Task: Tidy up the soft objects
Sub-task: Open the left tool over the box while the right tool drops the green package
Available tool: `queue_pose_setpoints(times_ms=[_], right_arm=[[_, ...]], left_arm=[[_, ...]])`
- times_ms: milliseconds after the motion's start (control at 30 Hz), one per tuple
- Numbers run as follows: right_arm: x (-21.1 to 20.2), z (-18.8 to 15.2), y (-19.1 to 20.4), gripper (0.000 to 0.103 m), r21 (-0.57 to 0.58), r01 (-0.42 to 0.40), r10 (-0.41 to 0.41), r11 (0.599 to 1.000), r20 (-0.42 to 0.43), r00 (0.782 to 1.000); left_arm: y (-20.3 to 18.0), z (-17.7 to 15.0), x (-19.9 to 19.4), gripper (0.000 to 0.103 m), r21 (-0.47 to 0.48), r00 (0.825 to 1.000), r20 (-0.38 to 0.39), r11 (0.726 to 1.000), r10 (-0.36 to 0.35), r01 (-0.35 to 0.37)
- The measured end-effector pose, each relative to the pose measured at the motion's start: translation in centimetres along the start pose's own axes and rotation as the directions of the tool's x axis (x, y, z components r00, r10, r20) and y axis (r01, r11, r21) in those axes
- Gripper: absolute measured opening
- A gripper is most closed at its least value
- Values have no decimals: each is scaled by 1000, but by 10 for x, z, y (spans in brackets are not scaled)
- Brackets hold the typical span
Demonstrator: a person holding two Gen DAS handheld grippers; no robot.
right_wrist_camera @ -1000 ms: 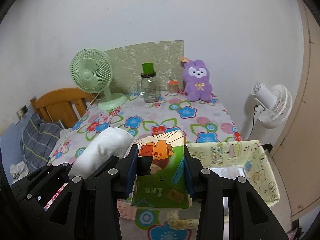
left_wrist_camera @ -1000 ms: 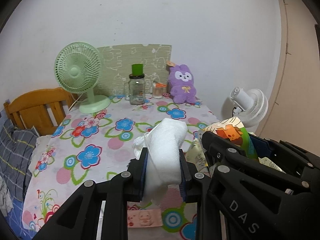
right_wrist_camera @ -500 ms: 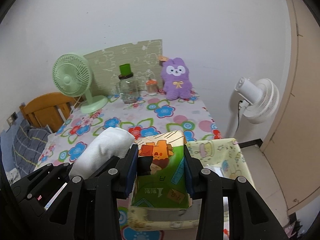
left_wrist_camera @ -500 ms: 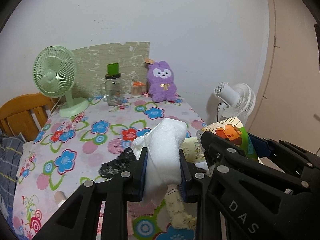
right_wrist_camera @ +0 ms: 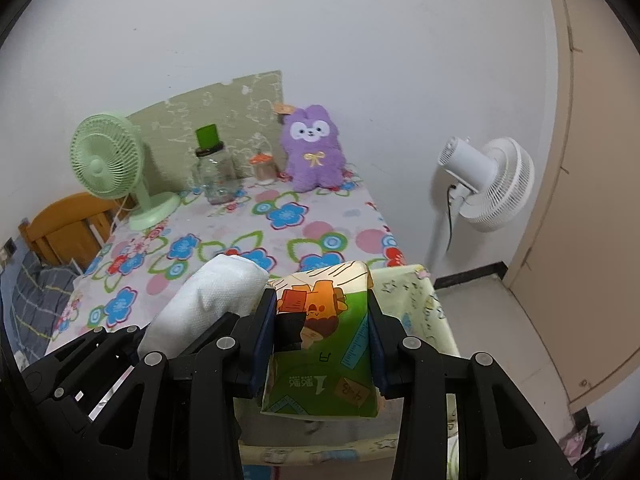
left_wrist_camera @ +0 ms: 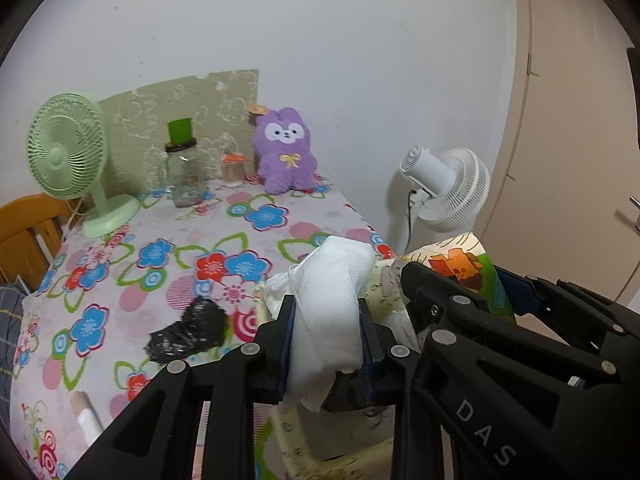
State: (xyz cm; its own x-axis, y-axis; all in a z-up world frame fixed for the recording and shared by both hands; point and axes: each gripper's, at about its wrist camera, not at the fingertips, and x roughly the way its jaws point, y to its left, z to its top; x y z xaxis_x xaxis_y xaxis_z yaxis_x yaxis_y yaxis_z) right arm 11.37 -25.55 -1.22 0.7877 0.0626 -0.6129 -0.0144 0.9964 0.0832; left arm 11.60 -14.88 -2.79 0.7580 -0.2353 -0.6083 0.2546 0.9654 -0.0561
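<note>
Midway, it seems: the left tongs (left_wrist_camera: 328,340) pinch a white cloth roll (left_wrist_camera: 332,300), the right tongs (right_wrist_camera: 322,336) clamp a green tissue pack (right_wrist_camera: 320,344), both above the yellow fabric bin (right_wrist_camera: 424,304) just below them. Neither is dropped in yet; a black bag (left_wrist_camera: 188,334) lies leftward on the table.

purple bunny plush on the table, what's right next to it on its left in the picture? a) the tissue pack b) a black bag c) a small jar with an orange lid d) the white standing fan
c: the small jar with the orange lid stands just left of the purple bunny plush.
</note>
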Motion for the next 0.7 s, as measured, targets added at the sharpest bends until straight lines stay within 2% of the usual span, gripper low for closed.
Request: queue_pose_setpoints(times_ms=[167,300,433,500,600,667,700], right_arm=[[10,-4,-16,44,29,18,-18,999,-21,1000],[19,-10,-26,44,60,23,-22,998,-29,999],[27,-15,-33,47,80,36,-33,996,-44,998],[31,-17,-35,54,87,33,-28,996,-55,998],[32,-18,-35,65,76,29,-25,997,-54,998],[32,-18,-34,76,67,39,-36,997,-48,998],[31,-17,-33,78,64,43,-40,997,-45,998]], left_arm=[[-12,-2,16,30,19,999,-32,1000,-17,18],[-18,-5,25,39,29,997,-56,998,-45,46],[-22,-9,35,54,34,994,-83,997,-65,68],[-25,-11,37,63,41,993,-95,996,-77,81],[-25,-11,35,70,44,992,-93,995,-90,94],[-24,-11,34,77,43,993,-85,995,-85,89],[-24,-11,33,81,43,993,-82,995,-81,85]])
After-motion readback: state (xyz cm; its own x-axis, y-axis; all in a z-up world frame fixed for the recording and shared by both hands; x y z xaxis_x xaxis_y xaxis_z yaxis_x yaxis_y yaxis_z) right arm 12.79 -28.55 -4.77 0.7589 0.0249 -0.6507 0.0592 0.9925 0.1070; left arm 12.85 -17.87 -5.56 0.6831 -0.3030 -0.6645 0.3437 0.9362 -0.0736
